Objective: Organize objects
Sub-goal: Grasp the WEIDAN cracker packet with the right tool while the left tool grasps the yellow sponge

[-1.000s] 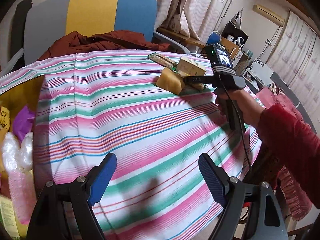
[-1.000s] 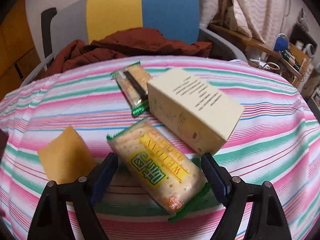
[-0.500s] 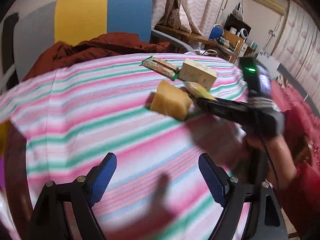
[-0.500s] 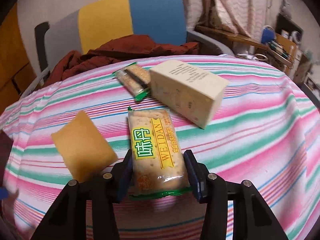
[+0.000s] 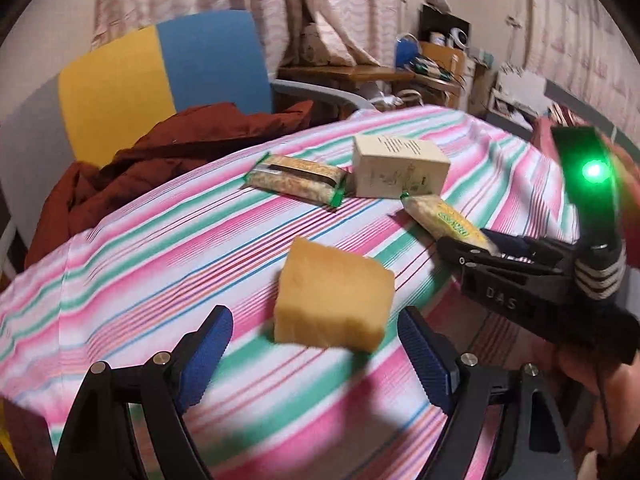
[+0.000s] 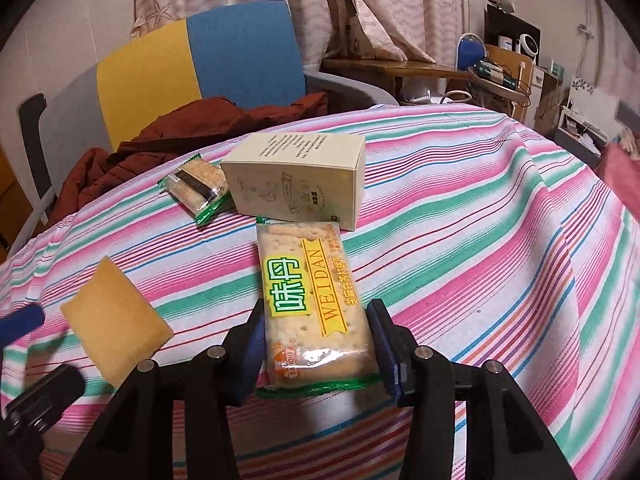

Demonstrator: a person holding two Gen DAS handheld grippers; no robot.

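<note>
My right gripper (image 6: 316,340) is shut on a yellow WEIDAN cracker packet (image 6: 312,304) and holds its near end; the packet also shows in the left wrist view (image 5: 444,220). My left gripper (image 5: 316,356) is open, and a yellow sponge (image 5: 332,300) lies just ahead between its fingers; the sponge also shows in the right wrist view (image 6: 116,324). A cream box (image 6: 296,180) and a green-edged cracker packet (image 6: 196,188) lie further back on the striped tablecloth (image 6: 460,240).
A chair with a yellow and blue back (image 6: 200,56) stands behind the table with a rust-red garment (image 6: 180,128) over it. A cluttered wooden desk (image 6: 460,72) and curtains are at the back right. The table edge drops off at the right.
My right gripper closed on the WEIDAN packet and turned it lengthwise. My left gripper moved forward and right across the cloth, up to the yellow sponge.
</note>
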